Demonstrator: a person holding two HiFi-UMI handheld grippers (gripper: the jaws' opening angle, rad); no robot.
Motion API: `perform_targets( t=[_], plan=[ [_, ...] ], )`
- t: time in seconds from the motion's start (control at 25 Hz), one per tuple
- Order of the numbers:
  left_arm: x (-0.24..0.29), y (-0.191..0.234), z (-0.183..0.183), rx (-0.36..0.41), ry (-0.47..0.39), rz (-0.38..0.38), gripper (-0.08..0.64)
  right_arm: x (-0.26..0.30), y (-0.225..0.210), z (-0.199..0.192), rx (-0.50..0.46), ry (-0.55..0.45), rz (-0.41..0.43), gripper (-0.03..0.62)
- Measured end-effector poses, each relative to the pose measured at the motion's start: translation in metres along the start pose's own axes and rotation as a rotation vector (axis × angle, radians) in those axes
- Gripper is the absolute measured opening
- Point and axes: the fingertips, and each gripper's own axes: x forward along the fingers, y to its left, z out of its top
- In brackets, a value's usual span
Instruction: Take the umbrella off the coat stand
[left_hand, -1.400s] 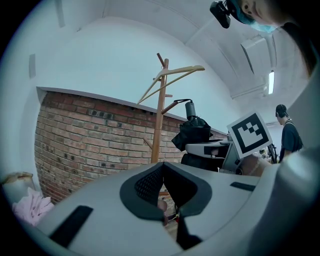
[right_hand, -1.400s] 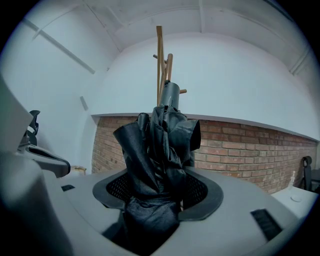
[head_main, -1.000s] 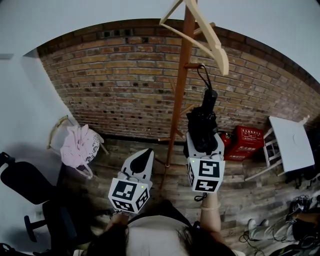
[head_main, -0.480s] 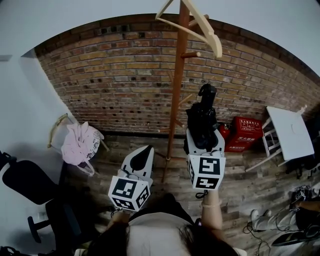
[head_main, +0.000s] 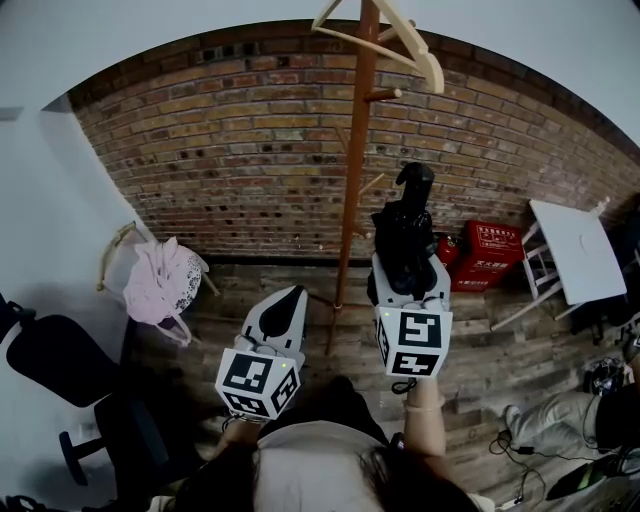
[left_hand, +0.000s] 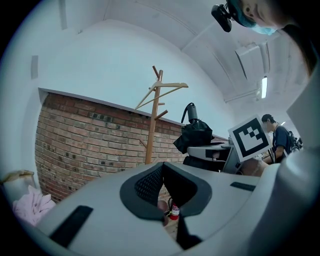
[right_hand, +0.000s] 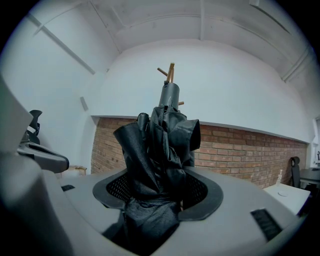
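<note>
Within the right gripper stands a folded, crumpled black umbrella.

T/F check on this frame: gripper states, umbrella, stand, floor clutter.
1. The right gripper is shut on the black umbrella. True.
2. The umbrella hangs from a peg of the coat stand. False: it is clear of the pegs, held up beside the stand in the right gripper.
3. The left gripper holds a wooden hanger. False: its jaws are together on nothing; the wooden hanger hangs at the top of the stand.
4. A red box sits on the floor by the brick wall. True.
</note>
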Motion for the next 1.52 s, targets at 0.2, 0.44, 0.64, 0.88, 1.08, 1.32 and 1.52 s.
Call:
perform_targets(
  t=[0.2,0.44,0.64,0.88,1.08,1.32,1.52],
  plan=[
    [-0.012,-0.002,0.002,-0.001,0.006,-0.018,0.009,-0.013,0.008,0.0,0.007,0.01,-0.013,0.284],
    [-0.022,-0.003,0.003,-0.006,0.011,-0.04,0.009,-0.026,0.019,-0.001,0.007,0.023,-0.021,0.284],
    [-0.032,-0.004,0.001,-0.008,0.011,-0.057,0.009,-0.037,0.028,-0.007,0.0,0.035,-0.031,0.284],
    [-0.041,-0.003,0.001,-0.023,0.002,-0.072,0.009,-0.049,0.043,-0.011,-0.015,0.05,-0.031,0.284],
    [-0.046,-0.01,-0.004,-0.028,-0.005,-0.081,0.009,-0.059,0.051,-0.013,-0.027,0.035,-0.024,0.284],
    [-0.045,-0.018,0.002,-0.022,-0.014,-0.073,0.009,-0.064,0.045,-0.008,-0.02,0.015,-0.018,0.284],
    [-0.044,-0.029,0.008,-0.02,-0.024,-0.05,0.009,-0.071,0.038,-0.002,-0.017,-0.001,0.003,0.284]
  ],
)
